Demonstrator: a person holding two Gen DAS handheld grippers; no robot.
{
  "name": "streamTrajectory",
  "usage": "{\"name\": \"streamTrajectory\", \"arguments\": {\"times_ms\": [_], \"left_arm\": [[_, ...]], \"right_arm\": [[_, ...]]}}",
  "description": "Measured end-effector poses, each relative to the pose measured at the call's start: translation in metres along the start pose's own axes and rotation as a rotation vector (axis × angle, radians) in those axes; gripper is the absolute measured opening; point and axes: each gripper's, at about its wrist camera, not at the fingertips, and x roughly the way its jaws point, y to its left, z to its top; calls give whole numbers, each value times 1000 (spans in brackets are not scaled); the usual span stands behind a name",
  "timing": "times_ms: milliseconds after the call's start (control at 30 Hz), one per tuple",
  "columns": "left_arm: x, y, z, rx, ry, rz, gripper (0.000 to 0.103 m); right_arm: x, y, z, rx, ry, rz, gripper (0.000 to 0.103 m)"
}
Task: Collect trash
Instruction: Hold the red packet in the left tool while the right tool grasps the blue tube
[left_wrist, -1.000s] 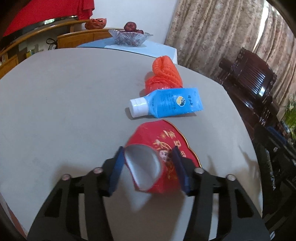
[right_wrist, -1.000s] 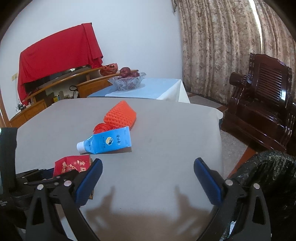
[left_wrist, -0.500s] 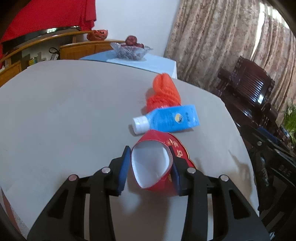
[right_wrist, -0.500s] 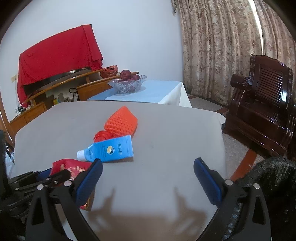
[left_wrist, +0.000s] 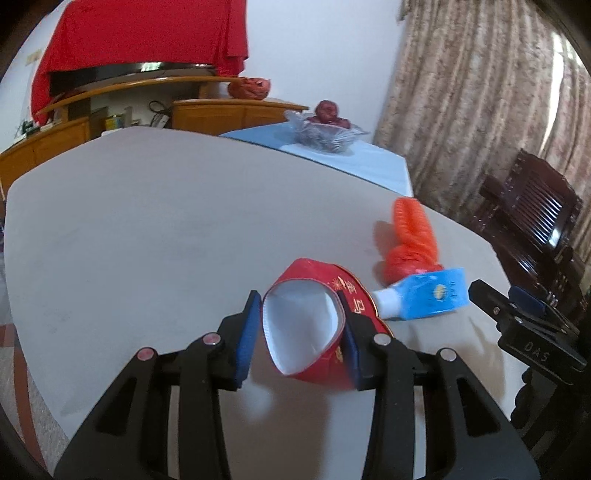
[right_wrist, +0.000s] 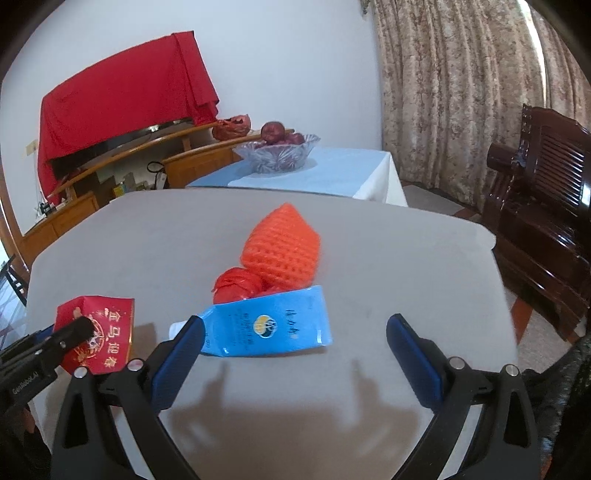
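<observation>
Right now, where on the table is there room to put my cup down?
The table is bare across its whole left and far side, from the red packet back toward the fruit bowl. The near edge in front of the right gripper is bare too. The crowded spot is where the blue tube, orange net and packet lie.

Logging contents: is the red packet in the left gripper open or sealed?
Open. The red packet's mouth gapes between the left gripper's fingers, showing a white inside; no contents visible.
</observation>
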Motion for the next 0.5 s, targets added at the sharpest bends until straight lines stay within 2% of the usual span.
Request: {"name": "streamTrajectory", "arguments": {"times_ms": [267, 500], "left_arm": [[14, 13, 2, 5, 24, -1, 38], [24, 31, 3, -53, 46, -27, 38]], "right_arm": [[19, 36, -3, -31, 44, 11, 96], [31, 59, -3, -66, 86, 6, 96]]}}
